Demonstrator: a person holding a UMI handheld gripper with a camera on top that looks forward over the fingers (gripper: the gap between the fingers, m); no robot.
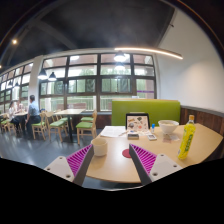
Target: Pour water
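My hand-held gripper (112,160) hangs above the near edge of the worktop (115,165), its two fingers spread wide with nothing between them; the purple pads (79,159) face each other across bare wood.

For pouring water I judge that the yellow-green bottle (187,138) is the thing to take. It stands upright, so its long axis is vertical, and it lies ahead of me and well to the right, beyond the right finger, close to the right end of the worktop. The white cup (99,146), which I take as the place for the water, stands just ahead of the left finger, much nearer to me than the bottle. So the coming move should go forward and to the right, with the fingers on either side of the upright body.

I count one bottle, one cup, one white bowl (167,127) behind, one framed sign (137,122) in the middle, and one red coaster (127,153). A green sofa (145,110) stands behind the worktop.
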